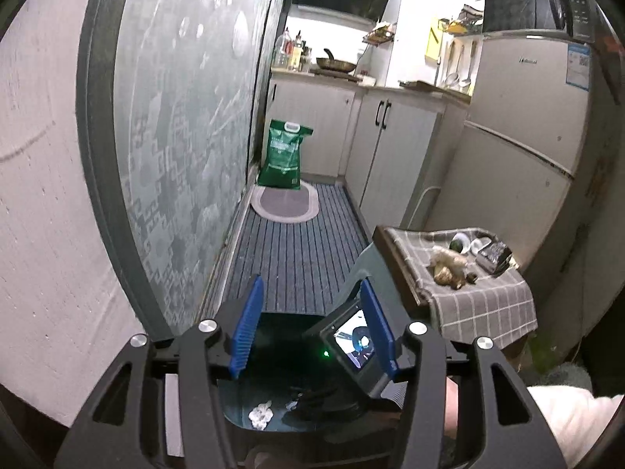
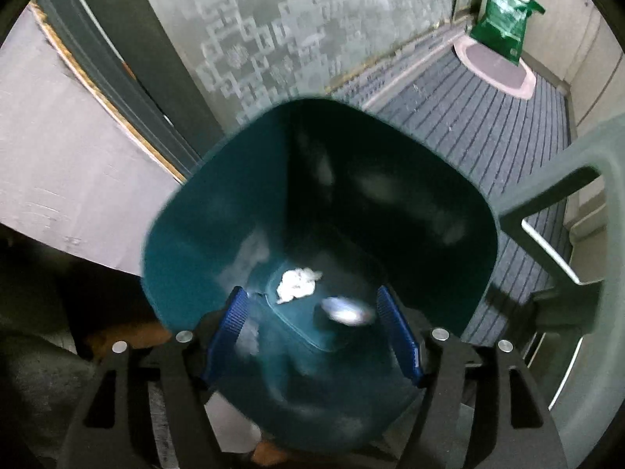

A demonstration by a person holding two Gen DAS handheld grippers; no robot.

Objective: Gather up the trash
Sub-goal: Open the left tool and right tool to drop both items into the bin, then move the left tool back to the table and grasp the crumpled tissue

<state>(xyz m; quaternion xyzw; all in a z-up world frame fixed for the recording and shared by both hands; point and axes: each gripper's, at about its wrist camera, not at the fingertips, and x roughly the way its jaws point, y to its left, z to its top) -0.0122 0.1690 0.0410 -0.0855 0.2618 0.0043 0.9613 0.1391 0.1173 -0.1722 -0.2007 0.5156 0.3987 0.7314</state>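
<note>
A dark teal trash bin (image 2: 218, 211) stands on the floor right under my right gripper (image 2: 311, 293), which points down into it. The blue pads (image 2: 228, 328) stand apart and open, pressing on nothing. A blurred silvery scrap (image 2: 345, 310) shows between them, touching neither pad, and a crumpled white paper (image 2: 297, 283) lies on the bin's bottom. My left gripper (image 1: 311, 281) hangs higher, open and empty, above the bin (image 1: 242, 410) with the white paper (image 1: 261, 414) in it. More scraps (image 1: 449, 267) lie on a small table with a checked cloth (image 1: 484, 305).
A frosted glass door (image 1: 187, 136) runs along the left. A green bag (image 1: 284, 154) stands on an oval mat (image 1: 285, 209) at the far end of the striped floor. Cabinets (image 1: 390, 148) and a fridge (image 1: 523, 136) line the right. A grey frame (image 2: 554, 203) stands beside the bin.
</note>
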